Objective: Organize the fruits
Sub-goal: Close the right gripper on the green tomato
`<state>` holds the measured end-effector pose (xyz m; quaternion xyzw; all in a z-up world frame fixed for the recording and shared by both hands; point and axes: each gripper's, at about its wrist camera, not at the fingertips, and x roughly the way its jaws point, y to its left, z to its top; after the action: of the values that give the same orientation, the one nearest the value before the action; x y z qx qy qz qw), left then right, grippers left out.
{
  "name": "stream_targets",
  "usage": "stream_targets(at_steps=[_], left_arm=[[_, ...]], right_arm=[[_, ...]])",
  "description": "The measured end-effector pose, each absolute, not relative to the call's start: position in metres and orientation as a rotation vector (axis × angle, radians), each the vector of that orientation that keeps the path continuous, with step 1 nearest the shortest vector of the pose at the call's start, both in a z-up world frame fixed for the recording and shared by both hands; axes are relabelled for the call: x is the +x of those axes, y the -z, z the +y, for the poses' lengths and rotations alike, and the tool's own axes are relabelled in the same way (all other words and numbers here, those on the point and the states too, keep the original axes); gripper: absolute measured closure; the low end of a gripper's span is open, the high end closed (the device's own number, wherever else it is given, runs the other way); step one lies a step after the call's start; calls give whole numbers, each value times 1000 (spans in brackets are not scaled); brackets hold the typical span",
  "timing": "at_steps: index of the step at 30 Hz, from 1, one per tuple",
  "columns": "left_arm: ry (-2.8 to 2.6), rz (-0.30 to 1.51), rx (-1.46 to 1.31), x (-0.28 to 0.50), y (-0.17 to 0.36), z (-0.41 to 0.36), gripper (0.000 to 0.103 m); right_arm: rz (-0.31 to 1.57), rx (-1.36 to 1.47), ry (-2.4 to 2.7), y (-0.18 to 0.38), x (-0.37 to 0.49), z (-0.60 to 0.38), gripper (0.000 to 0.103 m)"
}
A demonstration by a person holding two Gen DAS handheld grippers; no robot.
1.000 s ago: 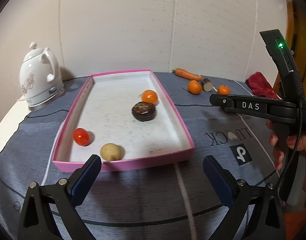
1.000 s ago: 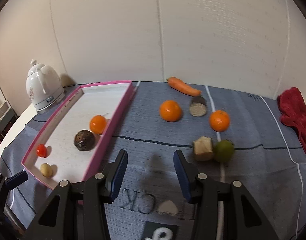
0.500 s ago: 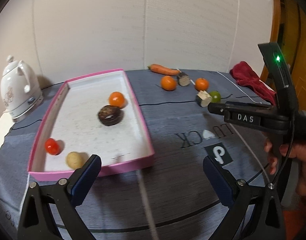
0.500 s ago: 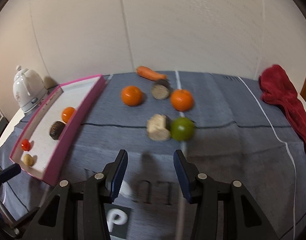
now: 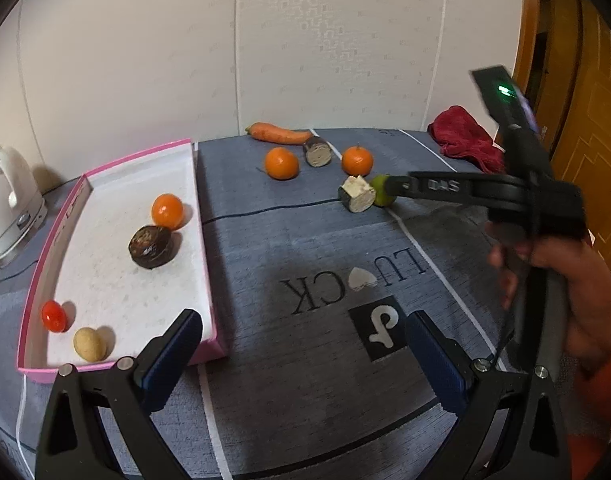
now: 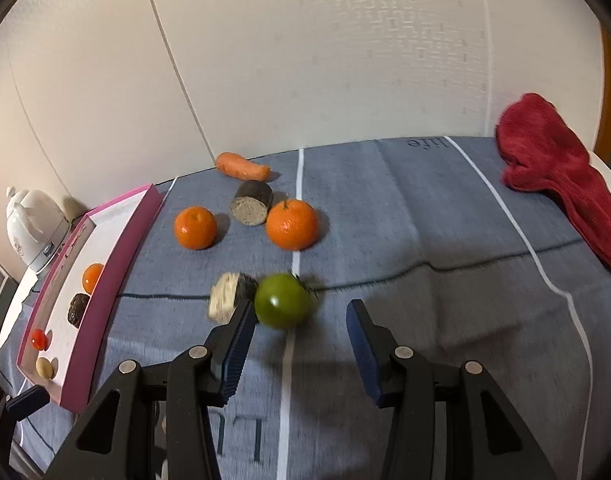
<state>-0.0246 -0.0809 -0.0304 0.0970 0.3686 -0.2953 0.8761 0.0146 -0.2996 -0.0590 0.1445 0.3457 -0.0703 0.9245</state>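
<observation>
A pink tray (image 5: 207, 280) (image 6: 117, 248) on the left holds an orange (image 5: 167, 211), a dark round fruit (image 5: 150, 246), a small red tomato (image 5: 52, 315) and a pale round fruit (image 5: 89, 344). On the cloth lie two oranges (image 6: 195, 227) (image 6: 292, 224), a green fruit (image 6: 282, 300) (image 5: 381, 197), two cut pieces (image 6: 227, 297) (image 6: 252, 207) and a carrot (image 6: 241, 167). My right gripper (image 6: 301, 320) is open, its jaws just short of the green fruit. My left gripper (image 5: 301, 340) is open and empty above the cloth beside the tray's near corner.
A white kettle (image 5: 7, 204) stands left of the tray. A red cloth (image 6: 561, 188) lies at the table's right edge. The wall runs close behind the table. The blue-grey tablecloth (image 5: 325, 264) has printed letters in the middle.
My right gripper has moved forward and right to the green fruit and opened wider. My left gripper has swung right, away from the tray's front.
</observation>
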Motion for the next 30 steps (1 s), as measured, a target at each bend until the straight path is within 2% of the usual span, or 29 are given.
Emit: stream_targets(at_steps=[8,13,30], left_arm=[[608,775,213,-18,35,-83,1],[605,778,211,-12,35,-86,1],[620,801,224,32,33,-151,1]], right_arm=[[741,291,121,66,35,-297,56],[748,288,123,73,35,-296,69],[627,482,364,70,-14,-335,69]])
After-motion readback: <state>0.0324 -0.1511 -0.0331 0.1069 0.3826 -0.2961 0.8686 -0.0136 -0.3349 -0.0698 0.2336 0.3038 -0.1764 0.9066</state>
